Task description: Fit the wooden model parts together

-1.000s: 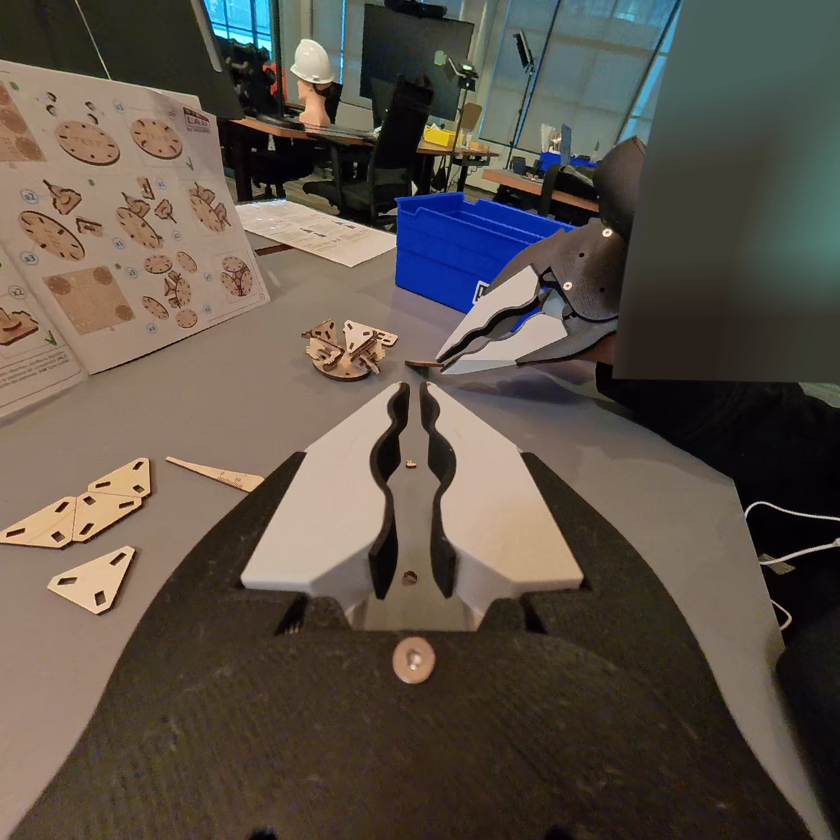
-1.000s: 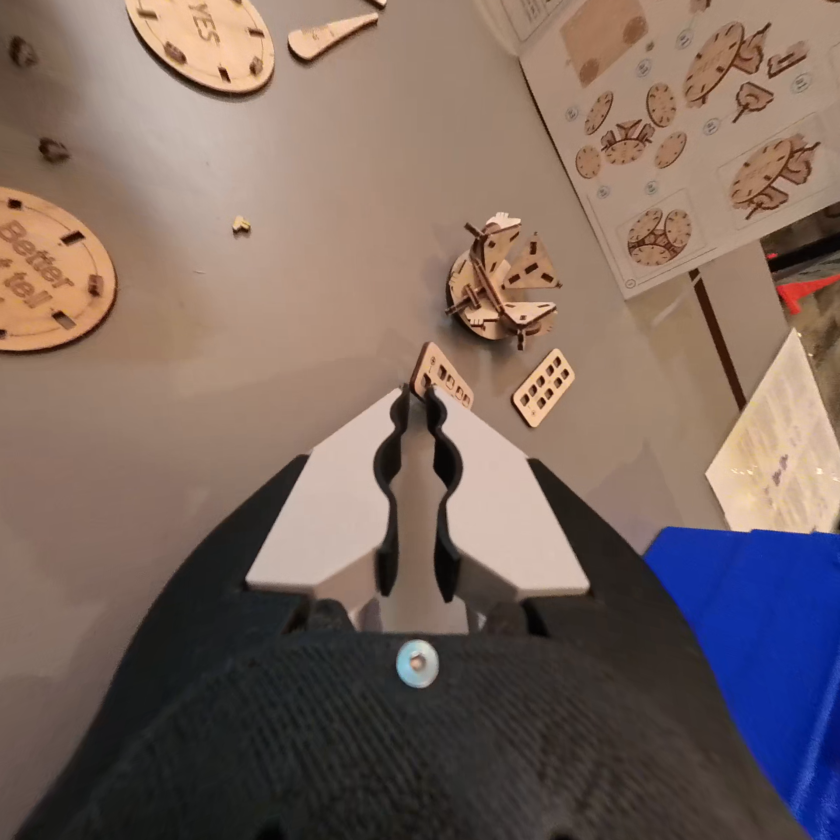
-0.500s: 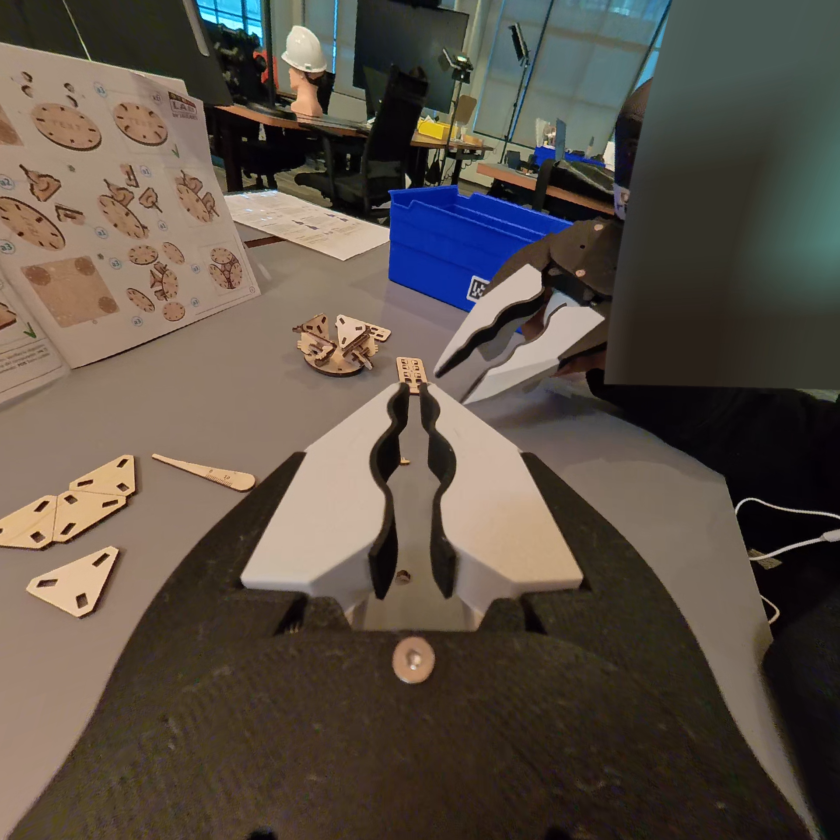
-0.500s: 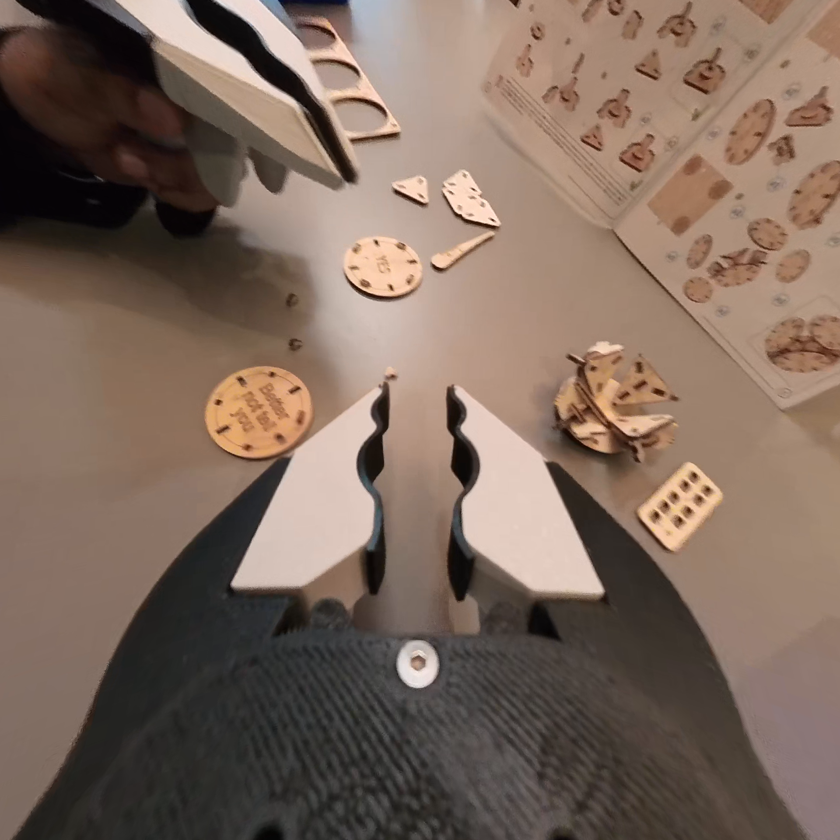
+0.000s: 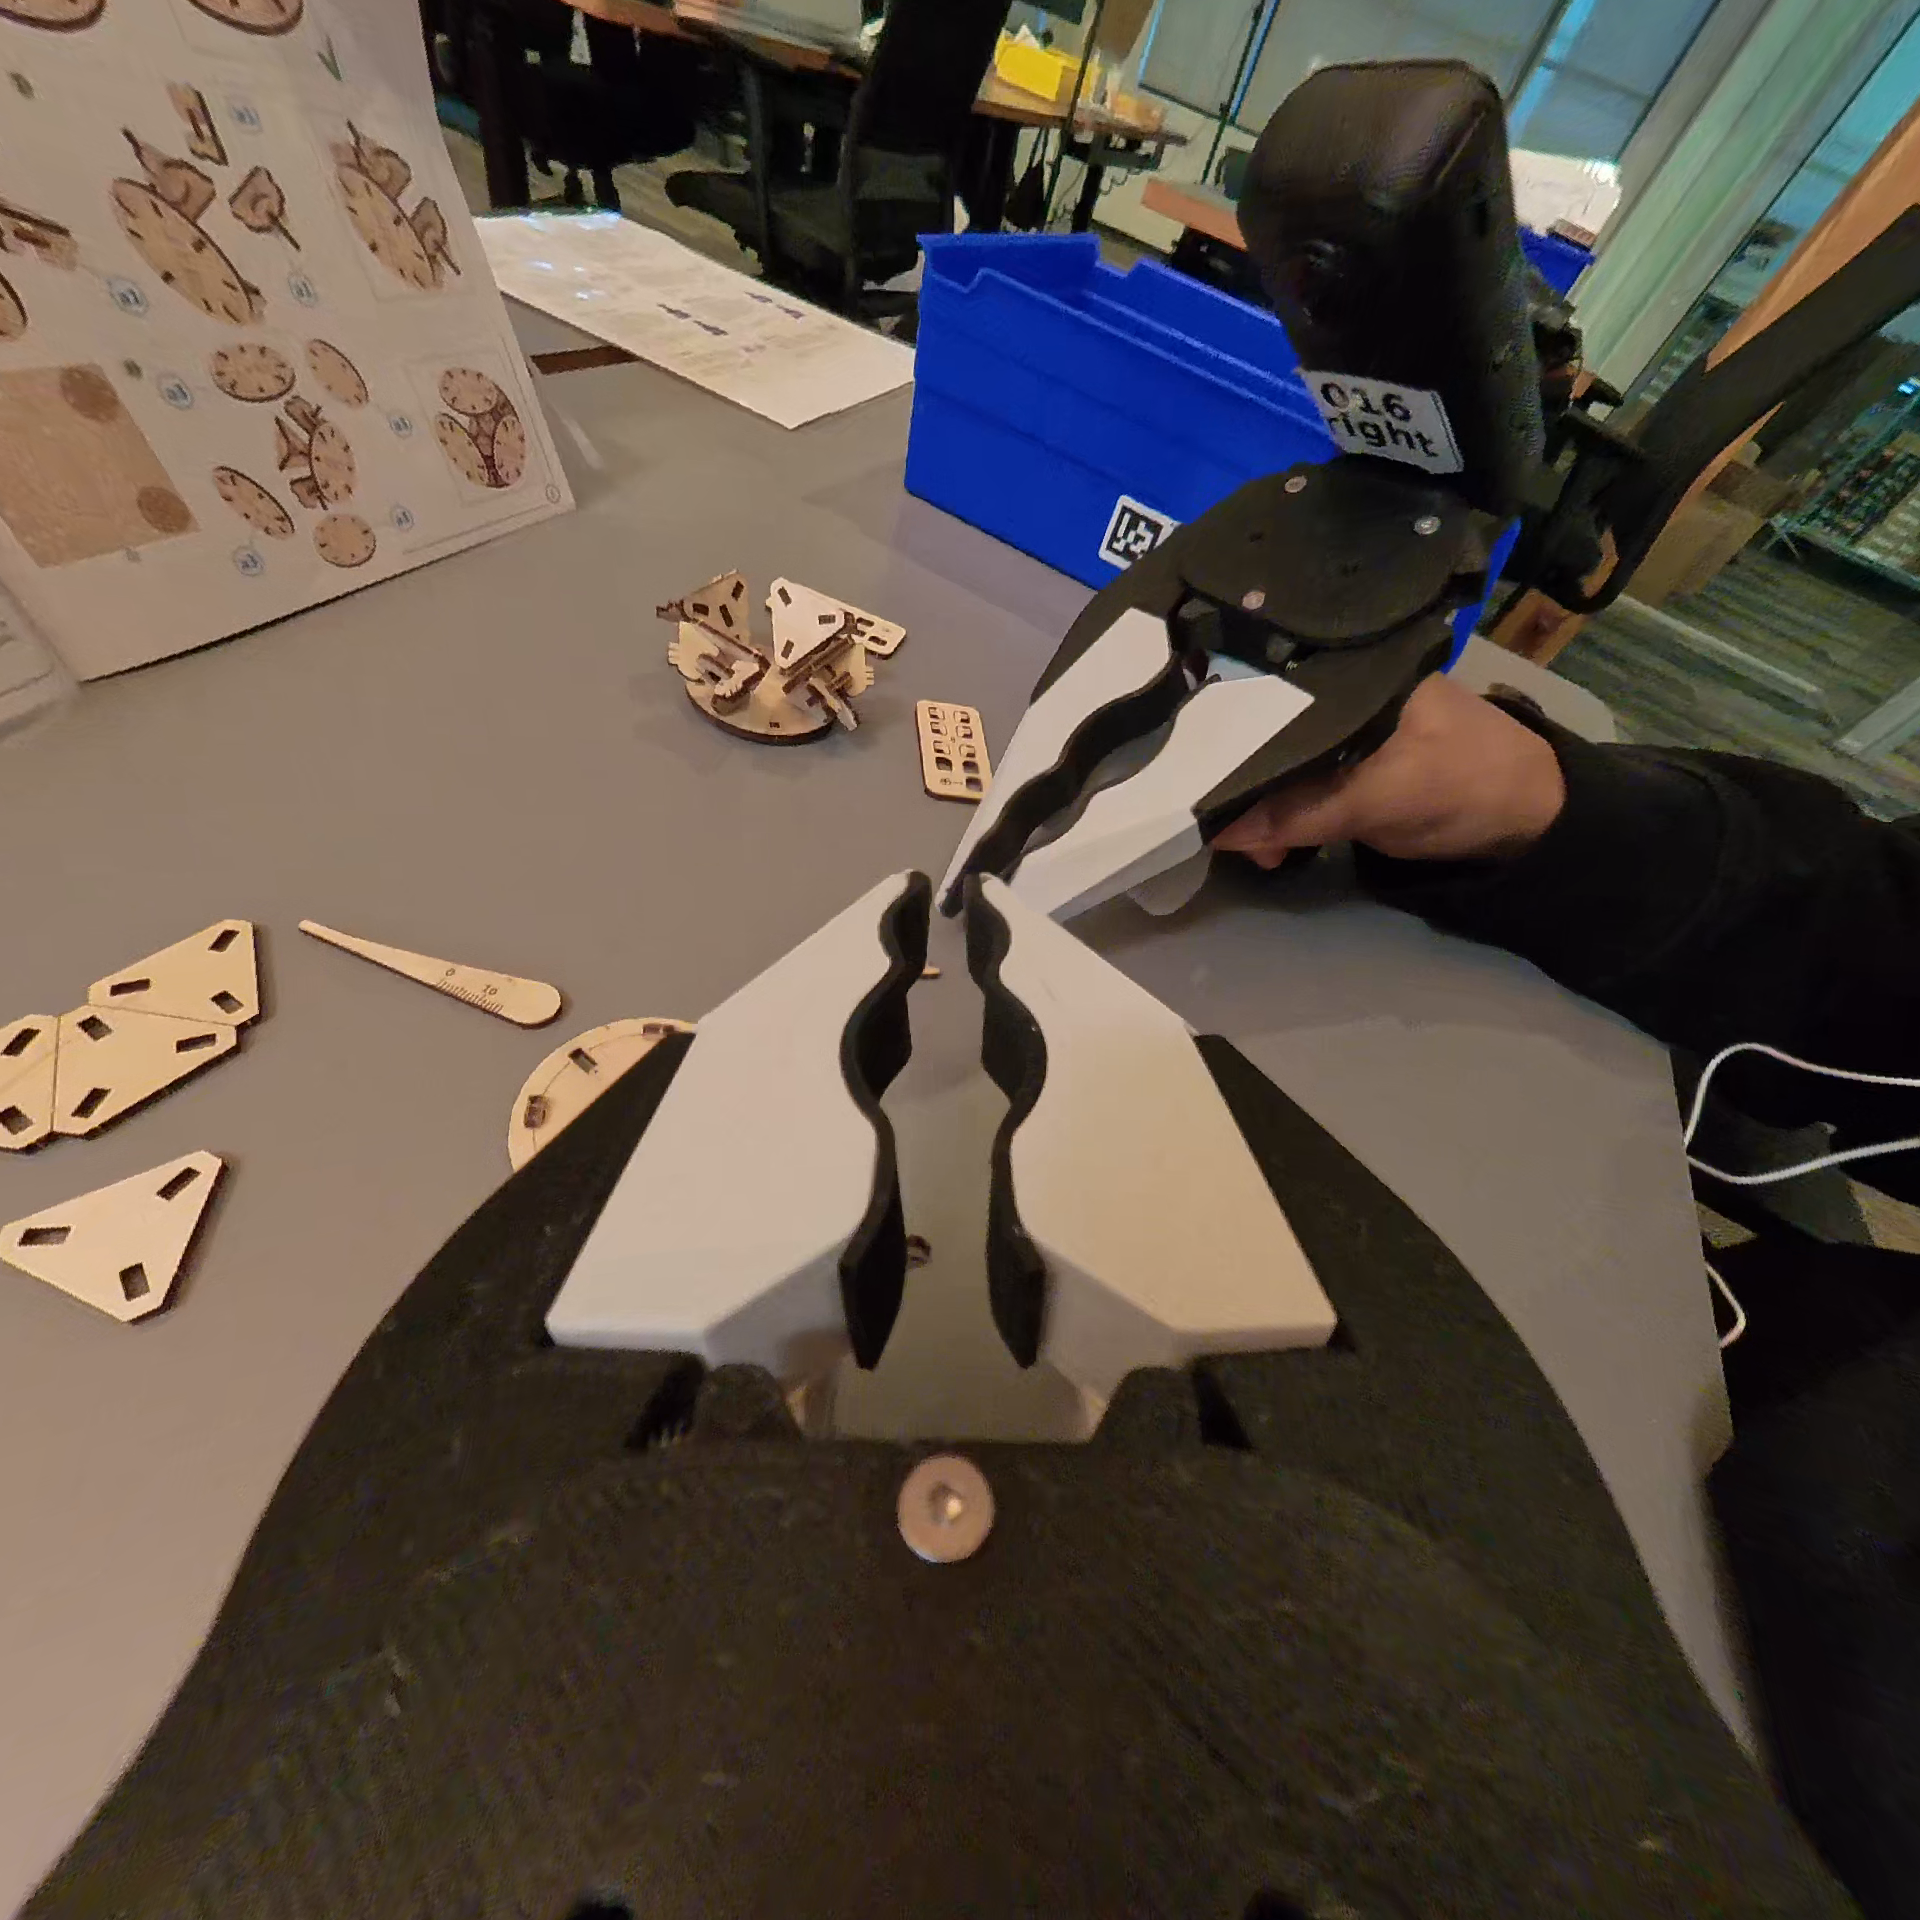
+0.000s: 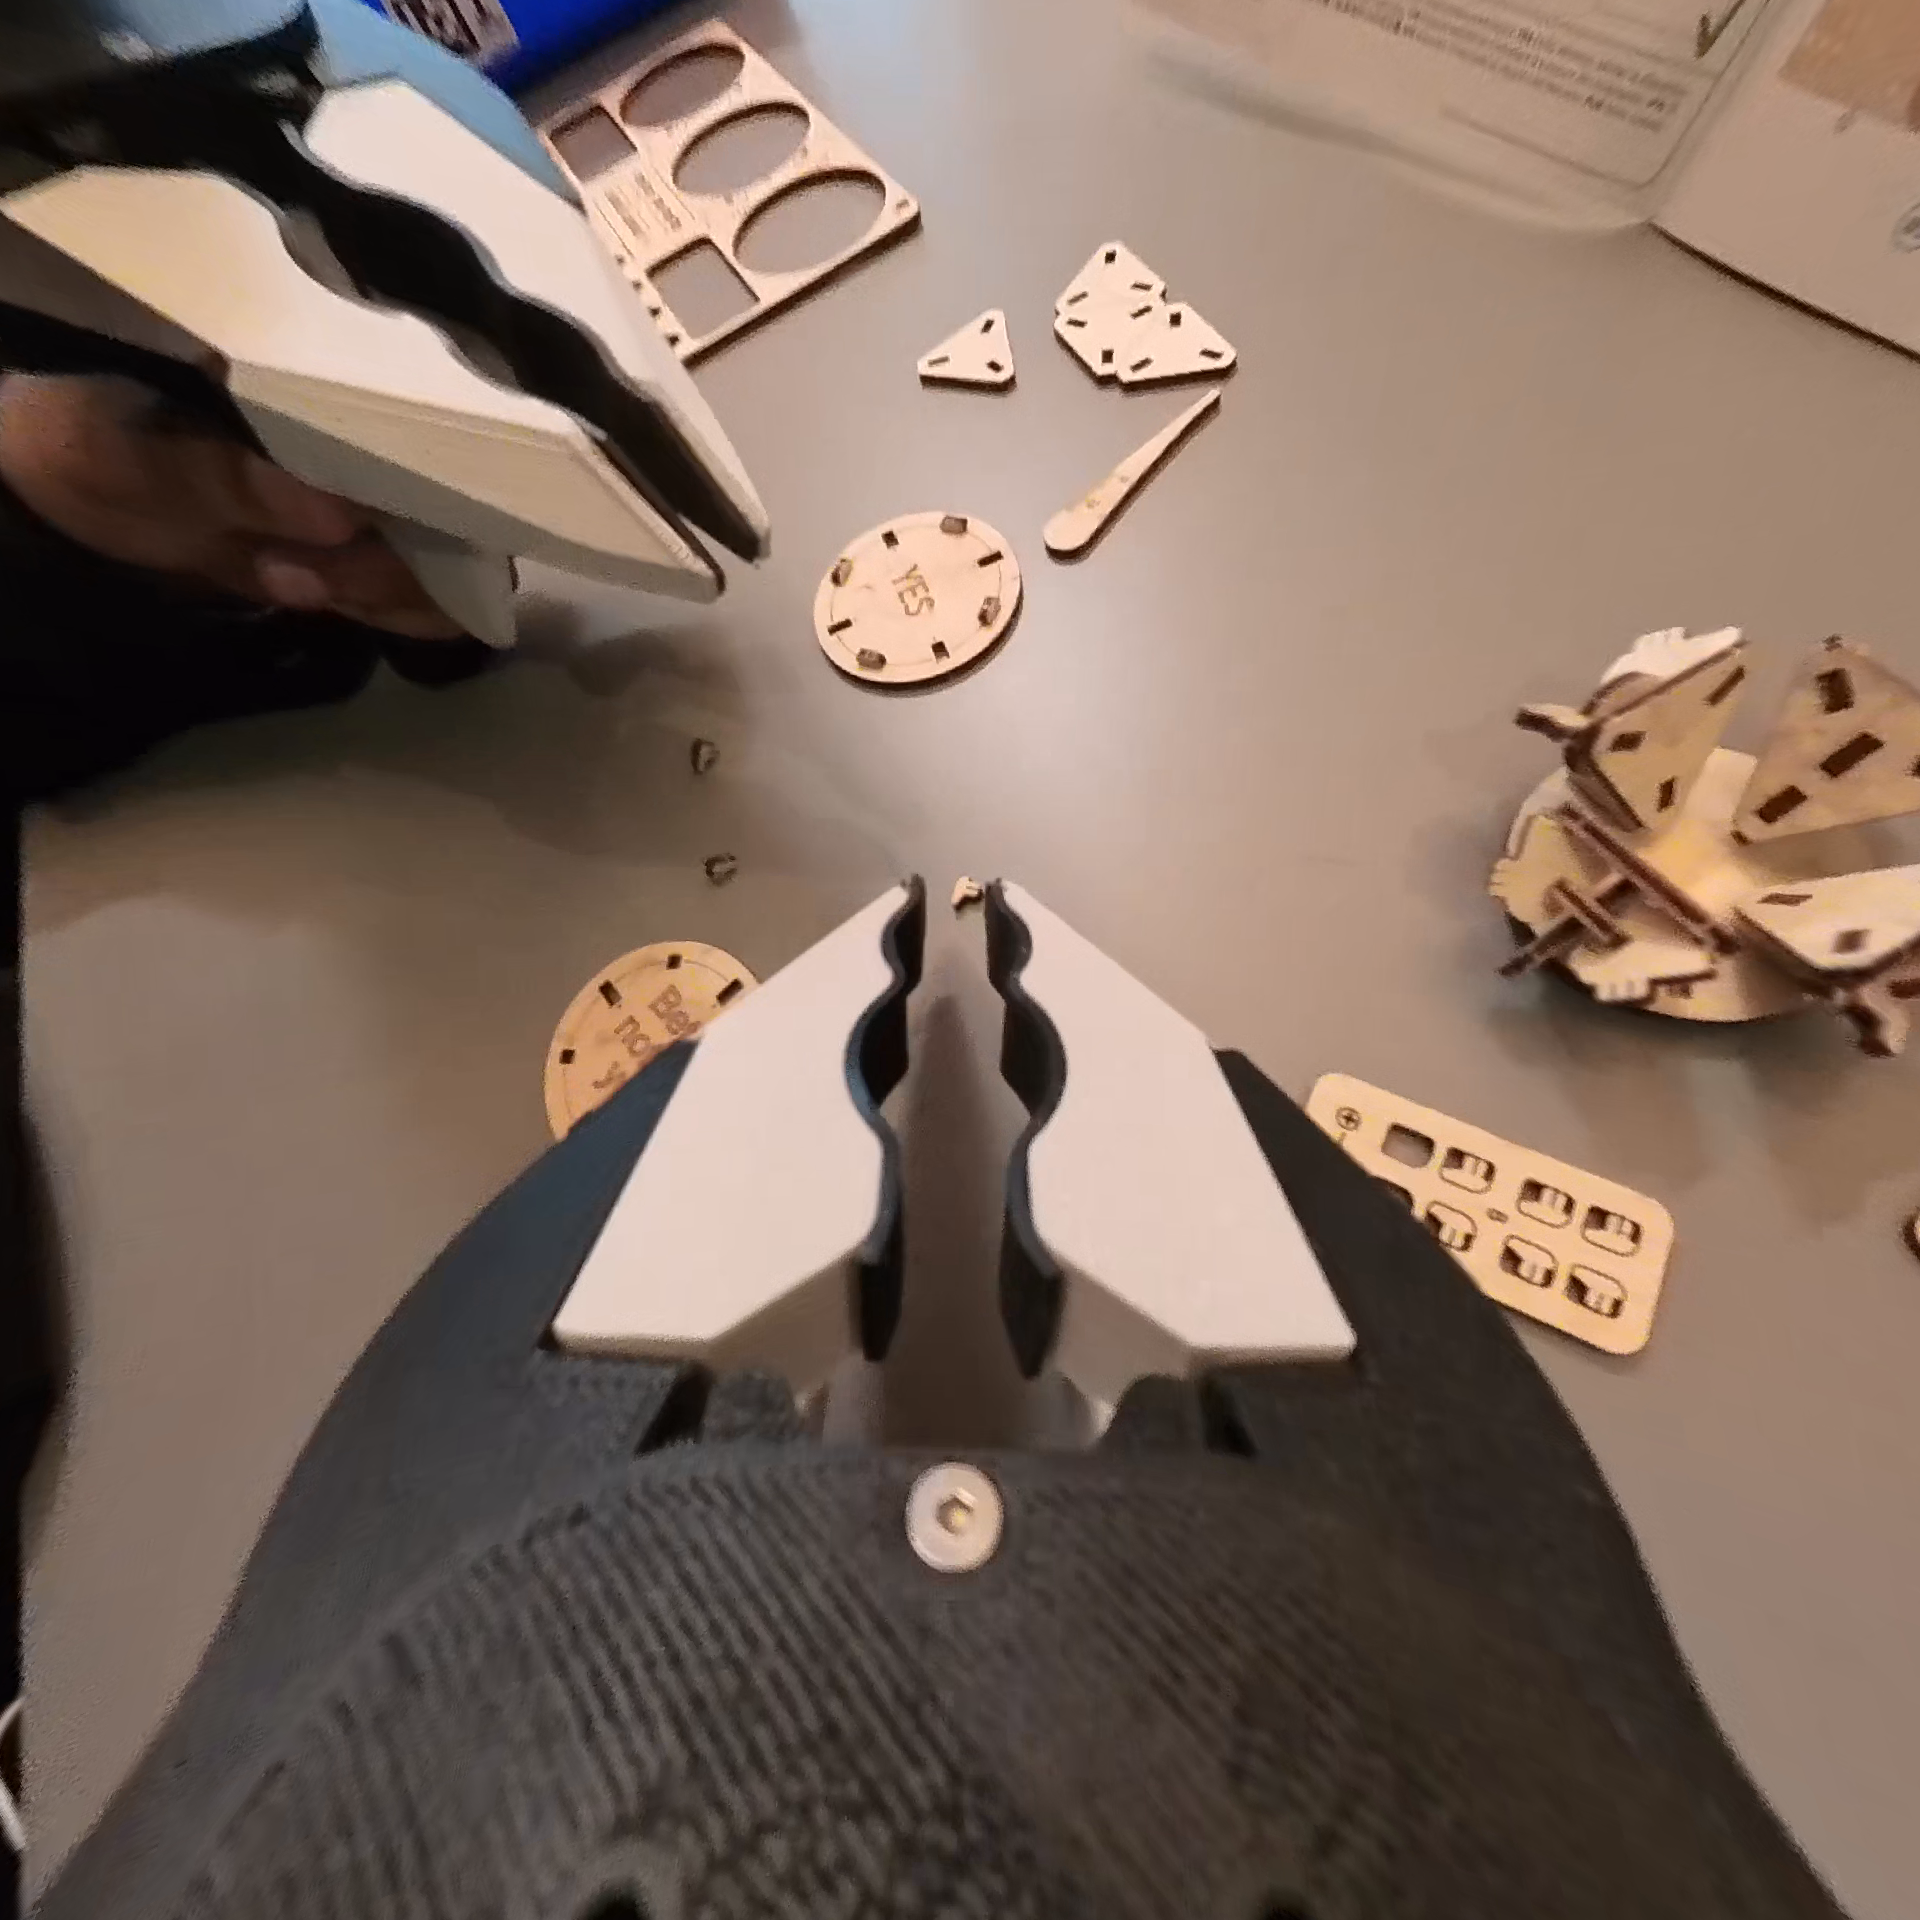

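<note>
Left wrist view: the left gripper [image 5: 945, 888] is hovering mid-worktop [image 5: 520, 790] with its grey, wavy-padded fingers [image 5: 790, 1091] clenched on nothing, and the right gripper [image 5: 948, 902] is dipping in just past its tips. Right wrist view: the right gripper's fingers [image 6: 769, 1122] are standing slightly parted and gripping nothing. A tiny pale plywood chip [image 6: 966, 891] is lying flat just ahead of the gap, with a slotted wooden disc [image 6: 914, 613] farther off.

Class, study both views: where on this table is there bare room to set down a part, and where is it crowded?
Bare: the grey stretch between the sheet, model and pointer; also between the disc, model and right tongs. Crowded: by the triangles, and at the tips of the left tongs, beside the right.
</note>
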{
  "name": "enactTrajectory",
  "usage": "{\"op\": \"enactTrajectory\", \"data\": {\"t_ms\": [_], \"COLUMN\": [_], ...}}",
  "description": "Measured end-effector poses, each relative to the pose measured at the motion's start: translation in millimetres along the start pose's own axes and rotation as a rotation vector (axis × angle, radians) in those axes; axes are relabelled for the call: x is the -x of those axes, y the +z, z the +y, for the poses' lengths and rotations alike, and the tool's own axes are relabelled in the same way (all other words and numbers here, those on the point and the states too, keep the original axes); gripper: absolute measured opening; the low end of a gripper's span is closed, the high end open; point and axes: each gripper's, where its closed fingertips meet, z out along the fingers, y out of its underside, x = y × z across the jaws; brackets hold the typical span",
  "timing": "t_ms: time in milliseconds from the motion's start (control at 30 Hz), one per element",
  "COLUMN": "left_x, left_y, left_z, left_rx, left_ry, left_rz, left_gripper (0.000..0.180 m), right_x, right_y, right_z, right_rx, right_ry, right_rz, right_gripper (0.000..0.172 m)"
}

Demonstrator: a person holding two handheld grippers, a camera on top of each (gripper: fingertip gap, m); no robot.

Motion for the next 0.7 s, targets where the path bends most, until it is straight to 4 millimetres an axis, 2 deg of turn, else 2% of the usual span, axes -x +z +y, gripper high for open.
{"op": "enactTrajectory", "data": {"t_ms": [233, 467, 600, 700], "left_x": [3, 2, 0, -2], "left_y": [1, 2, 2, 2], "left_z": [4, 6, 6, 5], "left_rx": [0.029, 0.041, 0.039, 0.035], "left_ry": [-0.019, -0.018, -0.028, -0.029], "left_rz": [-0.010, -0.004, 0.016, 0.041], "left_gripper": [0.003, 0.006, 0.010, 0.011], "right_x": [-1, 2, 9, 21], "right_y": [14, 13, -1, -17], "right_z": [7, 6, -10, -28], "right_rx": [0.080, 0.074, -0.062, -0.203], "right_ry": [-0.085, -0.080, -0.086, -0.022], "right_rz": [0.072, 0.045, 0.007, -0.110], "right_gripper": [0.012, 0.000, 0.000, 0.000]}}
